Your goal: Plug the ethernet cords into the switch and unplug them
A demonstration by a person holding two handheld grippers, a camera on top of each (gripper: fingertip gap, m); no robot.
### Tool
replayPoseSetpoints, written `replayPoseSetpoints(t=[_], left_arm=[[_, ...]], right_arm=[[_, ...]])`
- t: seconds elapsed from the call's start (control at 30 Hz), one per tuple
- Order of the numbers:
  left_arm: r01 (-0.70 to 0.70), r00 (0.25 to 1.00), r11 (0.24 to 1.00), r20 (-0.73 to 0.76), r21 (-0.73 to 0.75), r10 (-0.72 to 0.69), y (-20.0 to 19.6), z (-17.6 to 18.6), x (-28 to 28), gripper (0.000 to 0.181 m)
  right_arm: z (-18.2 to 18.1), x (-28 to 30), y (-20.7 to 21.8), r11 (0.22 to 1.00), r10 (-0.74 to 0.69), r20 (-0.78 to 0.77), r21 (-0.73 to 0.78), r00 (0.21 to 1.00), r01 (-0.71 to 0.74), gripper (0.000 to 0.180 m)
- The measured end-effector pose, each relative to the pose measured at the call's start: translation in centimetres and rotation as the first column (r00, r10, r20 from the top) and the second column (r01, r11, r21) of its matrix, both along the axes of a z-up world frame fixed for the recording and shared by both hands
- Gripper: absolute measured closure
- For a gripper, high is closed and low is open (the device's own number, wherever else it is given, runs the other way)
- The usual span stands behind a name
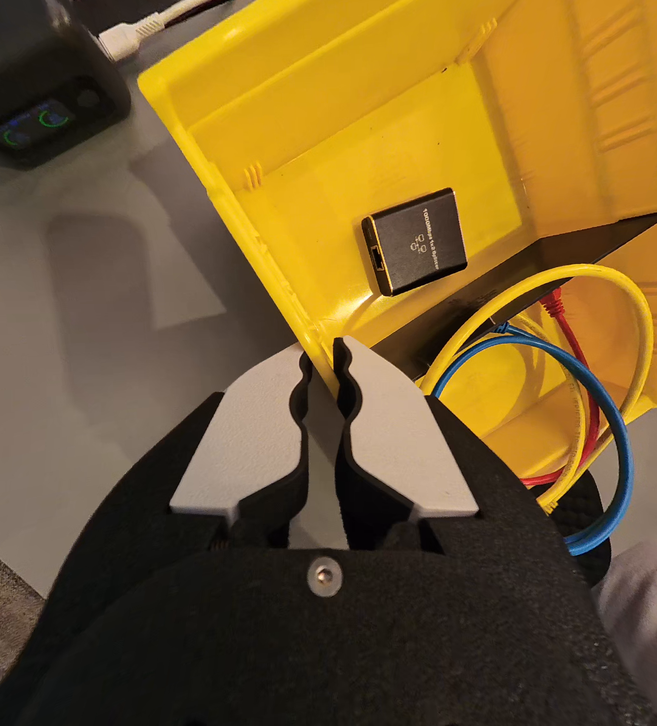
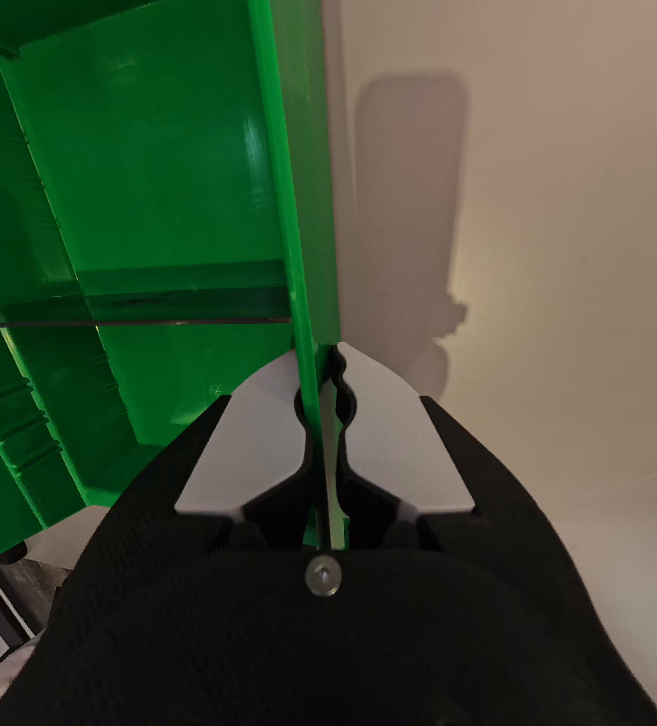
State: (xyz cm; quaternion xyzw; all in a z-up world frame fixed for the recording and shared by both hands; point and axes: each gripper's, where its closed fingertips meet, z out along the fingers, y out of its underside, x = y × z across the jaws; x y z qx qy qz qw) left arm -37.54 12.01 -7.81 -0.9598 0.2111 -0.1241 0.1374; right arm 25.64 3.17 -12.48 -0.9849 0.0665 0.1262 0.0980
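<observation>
My left gripper [image 1: 323,355] is closed on the side wall of a yellow plastic bin [image 1: 240,129], one finger outside the wall and one inside, near the bin's front corner. The bin rests on a pale grey worktop [image 1: 83,314].

Inside the yellow bin, a small black switch [image 1: 417,241] with a gold-edged port lies flat on the bin floor, its port facing the wall I hold. No cord is plugged into that visible port. A thin black divider [image 1: 554,267] crosses the bin just beside the switch.

On the near side of that divider lie three ethernet cords: a yellow cord [image 1: 554,275] arching in a loop, a blue cord [image 1: 609,412] curving under it, and a red cord [image 1: 570,338] running between them. The red and blue plug ends sit against the lower edge of the divider; I cannot tell whether they are seated in anything. The cords spill out over the bin's open front.

Beyond the bin, on the worktop, sits a dark device [image 1: 36,98] with green lit rings, with a white cable [image 1: 130,35] just beside it.

My right gripper [image 2: 321,353] is clamped on the side wall of a green plastic bin [image 2: 142,176], the wall running straight between its two fingers. A dark divider [image 2: 162,310] crosses the green bin.
</observation>
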Motion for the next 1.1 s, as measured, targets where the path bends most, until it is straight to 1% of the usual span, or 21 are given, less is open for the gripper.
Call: replayPoseSetpoints(t=[0.23, 0.7, 1.1], left_arm=[[0.071, 0.997, 0.997, -0.025, 0.007, -0.071, 0.0, 0.0, 0.8, 0.171], [0.091, 0.994, 0.996, -0.054, 0.011, -0.091, 0.3, 0.0, 0.6, 0.170], [0.127, 0.966, 0.992, -0.228, 0.000, -0.123, 0.4, 0.0, -2.0, 0.168]], right_arm=[[0.0, 0.2, 0.2, 1.000, 0.016, 0.002, 0.002, 1.000, -0.016, 0.173], [0.0, 1.1, 0.3, 1.000, 0.023, 0.004, -0.009, 1.000, -0.023, 0.173], [0.0, 3.1, -0.2, 1.000, 0.011, 0.008, -0.005, 1.000, -0.010, 0.173]])
